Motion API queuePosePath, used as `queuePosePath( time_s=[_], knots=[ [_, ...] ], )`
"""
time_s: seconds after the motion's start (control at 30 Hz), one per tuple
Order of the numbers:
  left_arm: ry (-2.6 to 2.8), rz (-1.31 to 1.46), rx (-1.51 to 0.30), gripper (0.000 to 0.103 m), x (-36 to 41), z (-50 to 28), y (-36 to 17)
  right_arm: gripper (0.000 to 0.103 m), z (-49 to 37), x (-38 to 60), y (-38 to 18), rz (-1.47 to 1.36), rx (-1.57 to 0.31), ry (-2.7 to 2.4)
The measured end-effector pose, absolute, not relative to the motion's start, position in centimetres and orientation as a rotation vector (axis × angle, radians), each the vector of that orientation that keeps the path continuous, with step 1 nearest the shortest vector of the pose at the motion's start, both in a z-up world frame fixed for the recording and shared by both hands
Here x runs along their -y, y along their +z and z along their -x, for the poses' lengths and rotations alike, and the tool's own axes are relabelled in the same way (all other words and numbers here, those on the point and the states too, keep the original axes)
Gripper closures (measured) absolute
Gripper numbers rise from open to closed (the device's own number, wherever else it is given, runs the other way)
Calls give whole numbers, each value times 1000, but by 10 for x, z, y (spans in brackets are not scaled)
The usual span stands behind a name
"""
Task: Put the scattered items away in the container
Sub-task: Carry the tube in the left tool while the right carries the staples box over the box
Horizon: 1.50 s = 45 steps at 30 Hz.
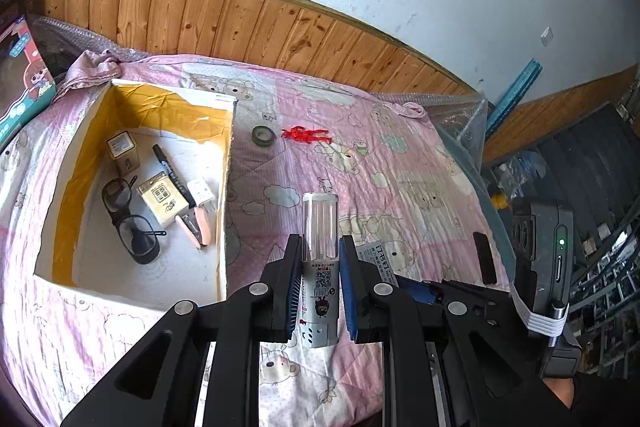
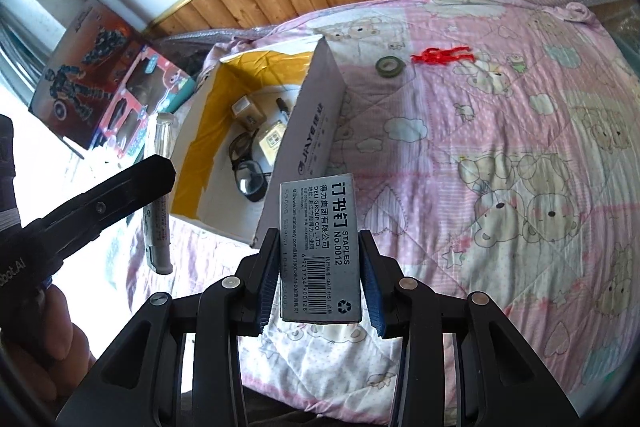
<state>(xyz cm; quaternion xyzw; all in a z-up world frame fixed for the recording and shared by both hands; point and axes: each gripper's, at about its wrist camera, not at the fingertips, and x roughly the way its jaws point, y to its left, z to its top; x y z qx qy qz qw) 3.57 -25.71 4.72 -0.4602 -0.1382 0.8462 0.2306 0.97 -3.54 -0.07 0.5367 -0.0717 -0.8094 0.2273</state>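
My left gripper [image 1: 320, 255] is shut on a white cylindrical tube with a clear cap [image 1: 320, 259], held above the pink quilt to the right of the open cardboard box [image 1: 226, 163]. In the right wrist view that tube [image 2: 160, 187] and the left gripper's finger [image 2: 120, 191] show at the left. My right gripper [image 2: 320, 247] is shut on a grey staples box [image 2: 318, 247], just in front of the cardboard box's near wall [image 2: 316, 123]. The box holds glasses [image 1: 128, 219], a black marker [image 1: 172, 167], two small cartons, a white plug and a pink clipper. A tape roll [image 1: 263, 135] and a red string [image 1: 306, 135] lie on the quilt.
The pink cartoon quilt [image 1: 400, 163] covers the bed, against a wood-panelled wall [image 1: 240, 23]. Toy boxes [image 2: 108, 75] stand beyond the cardboard box on the left. A small black item [image 1: 485, 258] lies near the quilt's right edge, with shelves [image 1: 580, 163] beyond it.
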Motion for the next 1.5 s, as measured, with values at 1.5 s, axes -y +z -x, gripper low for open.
queuePosePath(
  time_s=[1.5],
  knots=[
    [2502,1334,702,84,372,-46,18,63,29,139,36,-1336,83,-2050]
  ],
)
